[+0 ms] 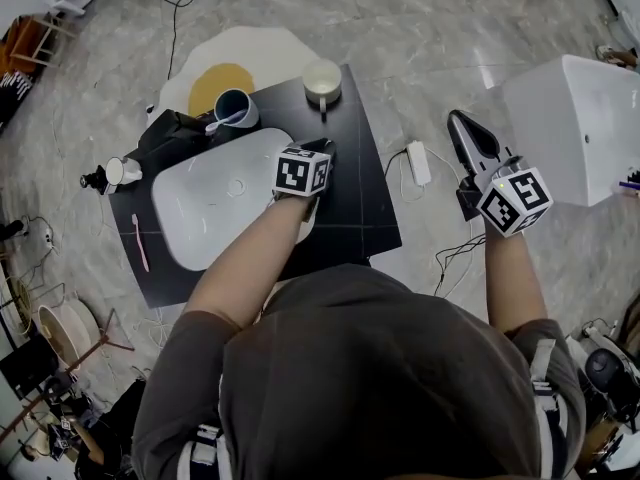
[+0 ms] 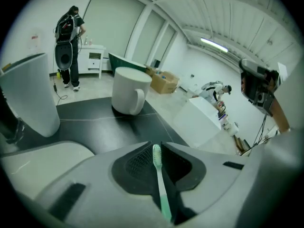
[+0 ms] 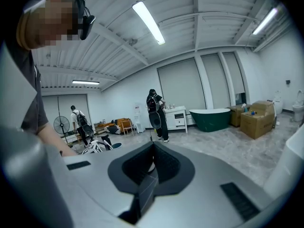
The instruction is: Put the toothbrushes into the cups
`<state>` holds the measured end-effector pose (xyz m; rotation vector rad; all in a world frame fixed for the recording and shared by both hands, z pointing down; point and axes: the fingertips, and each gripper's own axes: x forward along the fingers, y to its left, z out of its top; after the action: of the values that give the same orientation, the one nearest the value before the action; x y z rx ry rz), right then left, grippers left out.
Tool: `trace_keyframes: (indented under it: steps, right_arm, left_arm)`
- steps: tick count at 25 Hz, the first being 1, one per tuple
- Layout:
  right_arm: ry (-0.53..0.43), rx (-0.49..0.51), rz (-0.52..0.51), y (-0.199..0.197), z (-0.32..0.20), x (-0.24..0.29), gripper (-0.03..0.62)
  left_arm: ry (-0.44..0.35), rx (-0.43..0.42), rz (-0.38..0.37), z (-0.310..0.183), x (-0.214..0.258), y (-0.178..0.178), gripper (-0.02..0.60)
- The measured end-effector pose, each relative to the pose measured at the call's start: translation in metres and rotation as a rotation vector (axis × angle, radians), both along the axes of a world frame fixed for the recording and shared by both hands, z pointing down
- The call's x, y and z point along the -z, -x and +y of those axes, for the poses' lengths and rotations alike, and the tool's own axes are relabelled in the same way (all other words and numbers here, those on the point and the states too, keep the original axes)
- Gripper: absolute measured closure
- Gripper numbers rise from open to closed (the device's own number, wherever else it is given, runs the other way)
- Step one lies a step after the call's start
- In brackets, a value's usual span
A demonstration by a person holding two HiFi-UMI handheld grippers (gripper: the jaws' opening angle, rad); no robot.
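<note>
A green and white toothbrush [image 2: 159, 177] lies between the pads of my left gripper [image 2: 154, 148], bristle head forward, and the jaws are closed onto its neck. That gripper [image 1: 322, 146] hovers over the black table [image 1: 365, 203], just right of the white basin [image 1: 215, 203]. Ahead of it stands a white cup [image 2: 128, 90] [image 1: 322, 78]. A blue cup [image 1: 234, 108] with a brush in it stands further left. A pink toothbrush [image 1: 140, 241] lies on the table's left side. My right gripper [image 1: 457, 120] [image 3: 152, 148] is held over the floor right of the table, shut and empty.
A white plug block with a cable [image 1: 418, 163] lies on the floor between the table and a white cabinet [image 1: 580, 118]. Black bottles [image 1: 170, 133] stand at the basin's back left. An egg-shaped rug [image 1: 225, 68] lies behind the table. People stand far off.
</note>
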<state>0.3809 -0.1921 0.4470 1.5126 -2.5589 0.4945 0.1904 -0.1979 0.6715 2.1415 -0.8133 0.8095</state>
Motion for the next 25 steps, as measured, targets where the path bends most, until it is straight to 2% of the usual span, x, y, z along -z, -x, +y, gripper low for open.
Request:
trace_keyframes:
  steps: [5, 12, 20, 25]
  right_arm:
    - [-0.01, 0.02, -0.009, 0.012, -0.007, 0.003, 0.602]
    - [-0.036, 0.042, -0.024, 0.025, -0.018, 0.011, 0.602]
    - [-0.044, 0.037, -0.026, 0.015, -0.023, 0.015, 0.601]
    - [-0.036, 0.002, -0.028, -0.006, -0.024, 0.009, 0.602]
  left_arm:
    - [-0.066, 0.024, 0.159, -0.013, 0.069, 0.002, 0.528]
    - [-0.254, 0.042, 0.311, -0.051, 0.169, 0.01, 0.528]
    - [-0.467, 0.111, 0.412, -0.123, 0.227, 0.011, 0.528]
    - [-0.626, 0.114, 0.443, -0.167, 0.252, 0.002, 0.528]
